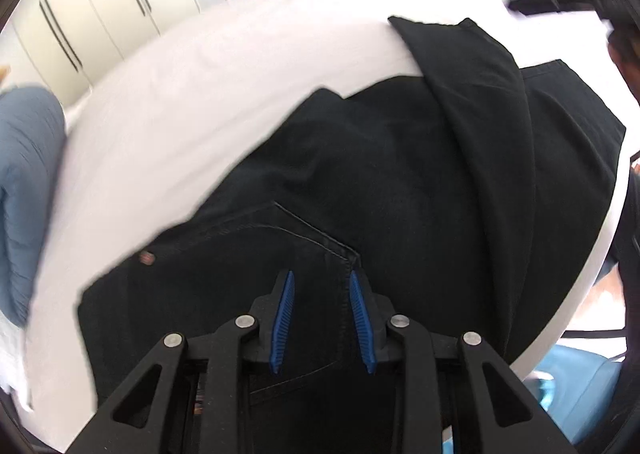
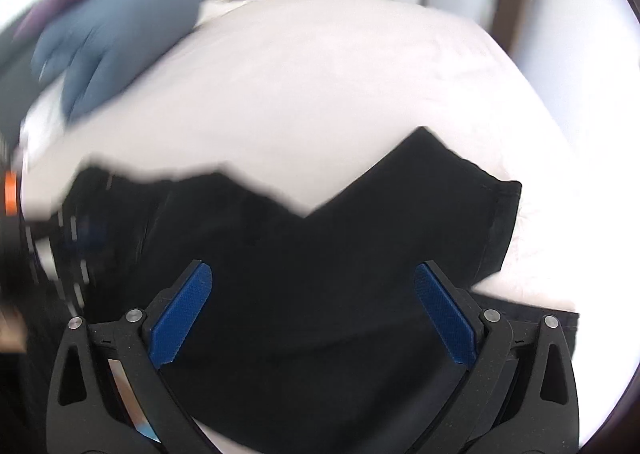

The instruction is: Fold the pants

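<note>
White bed (image 2: pixel 320 86) carries black pants (image 1: pixel 400 182), legs crossed, fold unfinished. Left gripper (image 1: pixel 322 278) narrowly parted over seam, gripping nothing visible; right gripper (image 2: pixel 312 274) wide open above cloth.

My left gripper (image 1: pixel 322 274) hangs over the waist end of the black denim pants (image 1: pixel 400 182), which lie on the white sheeted bed (image 1: pixel 200 94), one leg crossing the other toward the far right. My right gripper (image 2: pixel 312 274) sits above the same cloth (jaws spread). A blue padded cushion (image 2: pixel 120 34) rests at the bed's far left.
</note>
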`<move>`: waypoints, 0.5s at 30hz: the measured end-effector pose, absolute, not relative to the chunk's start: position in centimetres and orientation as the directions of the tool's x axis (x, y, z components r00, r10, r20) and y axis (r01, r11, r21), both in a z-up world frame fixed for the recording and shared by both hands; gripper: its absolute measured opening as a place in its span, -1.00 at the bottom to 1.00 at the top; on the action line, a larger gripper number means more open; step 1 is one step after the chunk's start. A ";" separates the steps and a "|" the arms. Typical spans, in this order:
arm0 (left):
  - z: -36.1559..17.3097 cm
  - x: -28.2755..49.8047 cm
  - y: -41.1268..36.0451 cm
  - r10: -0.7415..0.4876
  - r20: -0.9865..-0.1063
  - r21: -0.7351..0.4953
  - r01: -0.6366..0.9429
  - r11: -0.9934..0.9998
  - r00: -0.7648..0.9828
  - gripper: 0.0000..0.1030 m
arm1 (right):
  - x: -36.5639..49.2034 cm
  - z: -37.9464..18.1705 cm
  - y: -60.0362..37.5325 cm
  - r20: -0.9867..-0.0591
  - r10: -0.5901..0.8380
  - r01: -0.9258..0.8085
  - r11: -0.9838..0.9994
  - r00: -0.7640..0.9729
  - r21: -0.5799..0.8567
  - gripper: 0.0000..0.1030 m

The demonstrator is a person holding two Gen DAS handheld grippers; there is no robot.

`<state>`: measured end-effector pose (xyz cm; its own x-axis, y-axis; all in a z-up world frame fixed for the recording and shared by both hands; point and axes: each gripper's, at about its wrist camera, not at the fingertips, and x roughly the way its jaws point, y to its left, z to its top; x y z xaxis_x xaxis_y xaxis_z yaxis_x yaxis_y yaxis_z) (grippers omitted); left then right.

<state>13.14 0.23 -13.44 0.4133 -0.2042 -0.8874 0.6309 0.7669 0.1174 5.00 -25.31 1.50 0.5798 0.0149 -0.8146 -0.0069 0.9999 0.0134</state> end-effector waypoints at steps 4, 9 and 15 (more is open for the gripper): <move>-15.3 13.2 -0.1 -0.210 -0.907 0.053 0.594 0.803 0.365 -0.42 | 13.5 1.5 -31.2 -0.859 -0.003 0.205 0.972 0.512 0.119 0.99; -15.4 13.9 1.6 -0.271 -0.906 -0.056 0.543 0.838 0.324 -0.43 | 22.9 -2.2 -33.7 -0.927 -0.091 0.353 0.935 0.363 0.046 0.89; -15.7 13.1 0.6 -0.249 -0.904 -0.020 0.548 0.836 0.348 -0.42 | 28.8 -5.7 -34.8 -0.952 -0.208 0.431 0.897 0.225 -0.094 0.88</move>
